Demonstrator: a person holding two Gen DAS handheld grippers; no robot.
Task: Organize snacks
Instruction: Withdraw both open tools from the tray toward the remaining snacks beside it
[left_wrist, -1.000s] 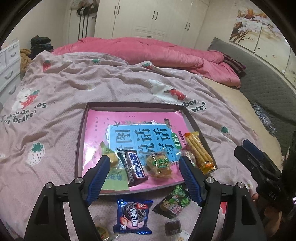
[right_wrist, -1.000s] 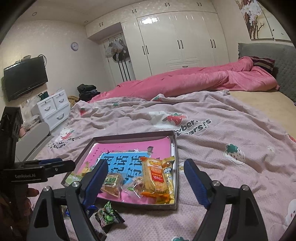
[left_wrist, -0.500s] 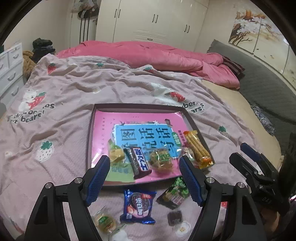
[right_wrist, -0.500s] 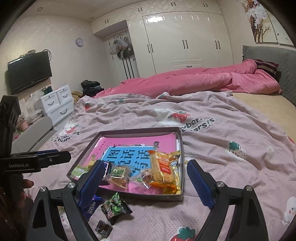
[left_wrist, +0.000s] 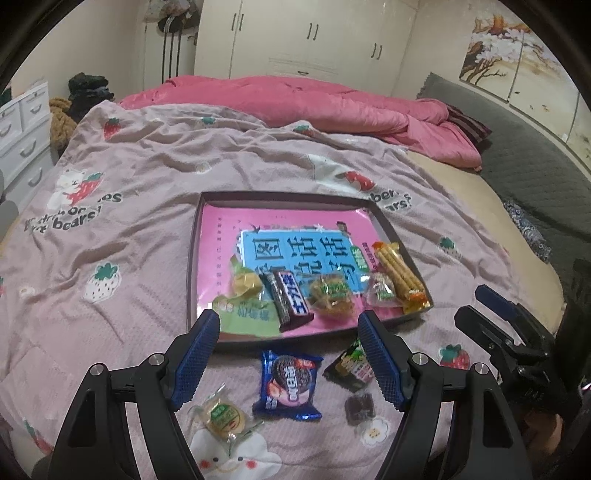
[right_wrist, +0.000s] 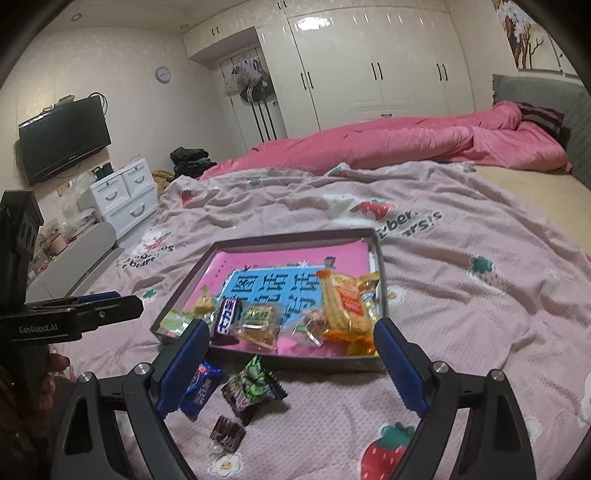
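My left gripper (left_wrist: 288, 354) hangs with jaws spread wide and empty above the blue Oreo pack (left_wrist: 288, 384) on the bed (left_wrist: 110, 258). My right gripper (right_wrist: 291, 365) is likewise wide apart, holding nothing, over the green packet (right_wrist: 251, 387). Just beyond both, the tray (left_wrist: 192, 266) holds the chocolate bar (left_wrist: 290, 299) and the wafer-stick pack (left_wrist: 399, 273).
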